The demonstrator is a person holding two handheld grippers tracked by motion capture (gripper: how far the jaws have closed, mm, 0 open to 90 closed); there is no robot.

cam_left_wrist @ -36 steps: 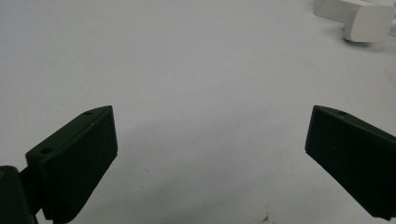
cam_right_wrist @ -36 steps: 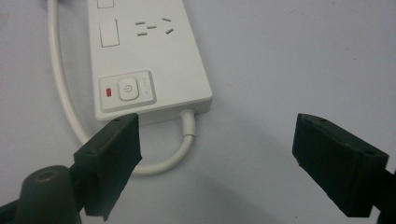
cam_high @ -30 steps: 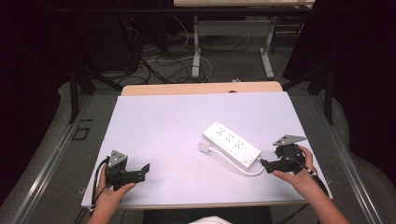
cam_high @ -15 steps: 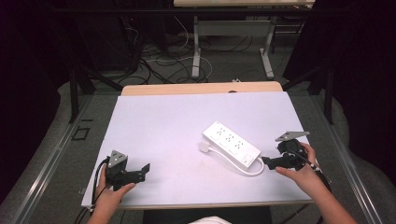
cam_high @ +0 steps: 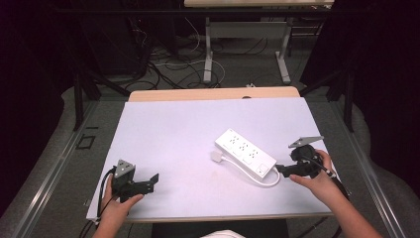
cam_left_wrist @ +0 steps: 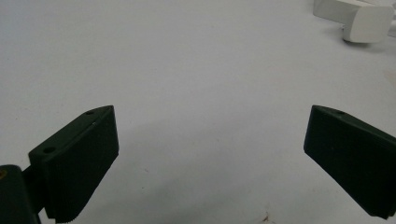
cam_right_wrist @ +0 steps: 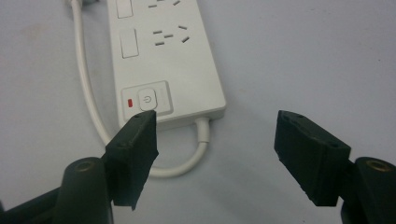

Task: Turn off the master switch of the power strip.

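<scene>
**Right gripper closes in on the power strip's switch end**

The white power strip [cam_high: 245,154] lies flat and slantwise on the table [cam_high: 168,124], right of centre and nearer the front edge than the back. Its cord [cam_high: 270,181] loops out of the switch end and runs back along the strip's side to the plug [cam_high: 216,156], which lies at the other end.

The right gripper [cam_high: 280,169] hovers near the front right corner, just beside the switch end. Its jaws have just been closing, yet they stand half apart with nothing between them; in the right gripper view one tip sits just in front of the power button [cam_right_wrist: 146,99].

The left gripper [cam_high: 151,181] rests near the front left corner, jaws wide and empty, well apart from the strip.

The strip looks a light, stiff plastic bar with smooth, likely slippery faces. A grip across its narrow width at the long edges seems safest; the cord is soft and would let the body swing.
</scene>
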